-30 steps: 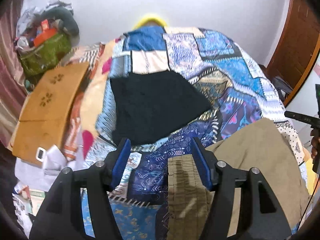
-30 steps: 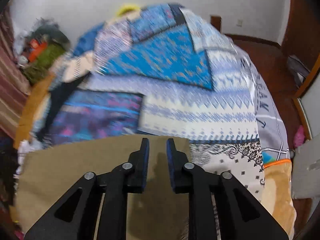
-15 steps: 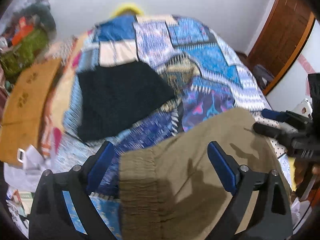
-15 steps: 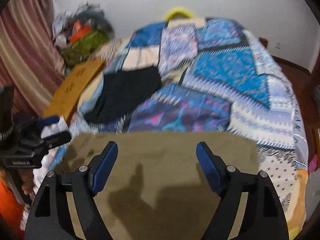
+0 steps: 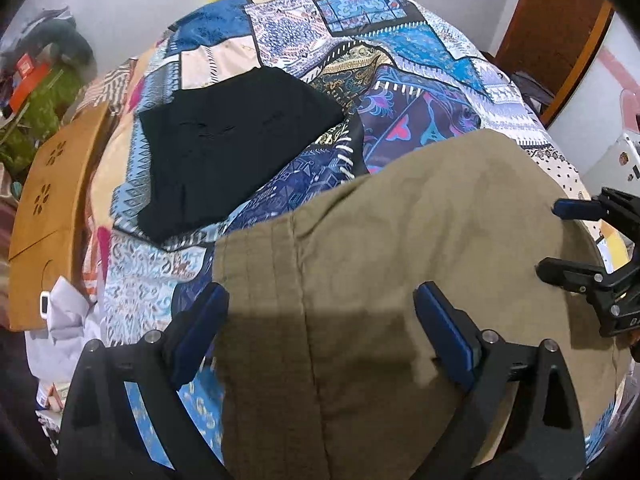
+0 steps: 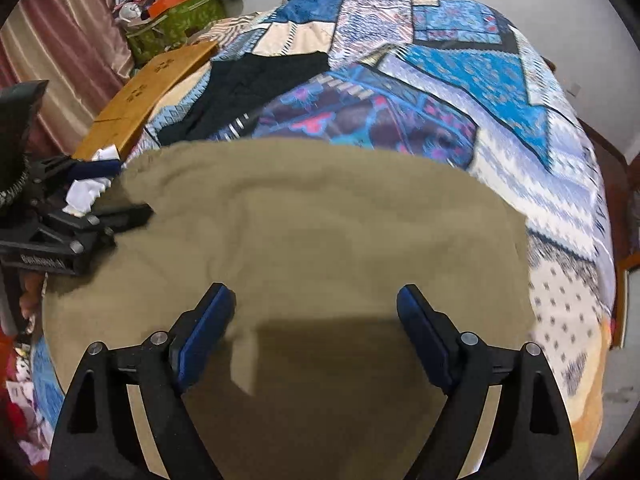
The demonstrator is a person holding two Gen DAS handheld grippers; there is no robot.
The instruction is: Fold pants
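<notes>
Bed with blue patchwork-print cover (image 5: 420, 40) carries folded olive-khaki cotton pants (image 5: 400, 248) at its near edge; folded black garment (image 5: 232, 140) lies beyond, apart. Left hand-held gripper (image 5: 320, 332) and right hand-held gripper (image 6: 316, 328) hover over pants, jaws spread wide, gripping nothing.

White wall (image 5: 140, 8), brown wooden door (image 5: 556, 28), patchwork-covered bed (image 5: 400, 40).

Patchwork-quilted bed (image 5: 404, 40), khaki pants (image 5: 400, 248) spread flat, black garment (image 5: 232, 140) beside
</notes>
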